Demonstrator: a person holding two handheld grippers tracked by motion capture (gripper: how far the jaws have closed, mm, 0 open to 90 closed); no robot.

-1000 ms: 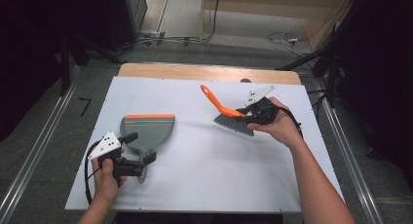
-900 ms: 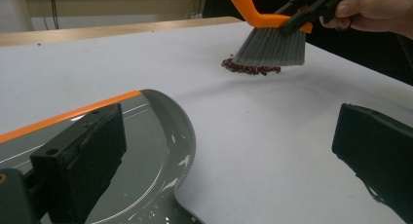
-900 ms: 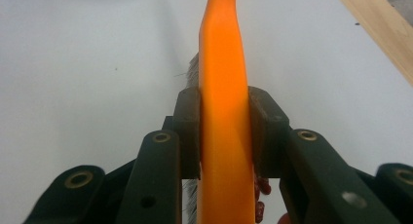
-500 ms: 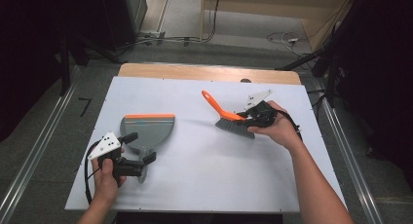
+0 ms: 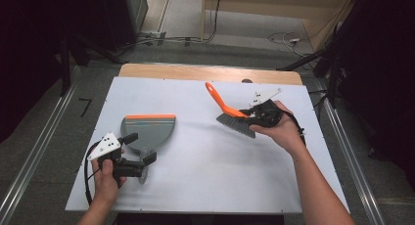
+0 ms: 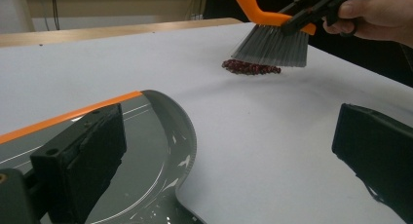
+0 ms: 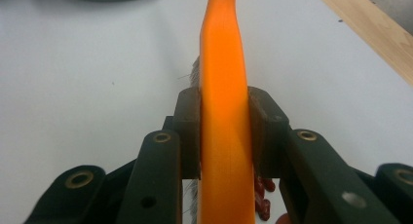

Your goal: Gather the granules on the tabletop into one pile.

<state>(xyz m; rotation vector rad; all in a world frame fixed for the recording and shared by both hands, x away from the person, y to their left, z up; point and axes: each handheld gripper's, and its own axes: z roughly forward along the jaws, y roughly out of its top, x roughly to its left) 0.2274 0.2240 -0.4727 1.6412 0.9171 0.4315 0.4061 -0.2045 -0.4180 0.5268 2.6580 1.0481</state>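
Right gripper (image 5: 250,115) pinches the orange-handled grey-bristled brush (image 5: 230,113) over the dark red bean pile (image 6: 251,67); grey orange-lipped dustpan (image 5: 148,132) lies well left, beside the spread left gripper (image 5: 139,154).

Orange-handled brush (image 5: 230,112) with grey bristles sits tilted over the right side of the white table (image 5: 205,186), handle pointing up and away, bristles hanging just above a little pile of dark red bits (image 6: 251,67). Grey dustpan (image 5: 147,132) with an orange front edge lies flat on the left, well apart.
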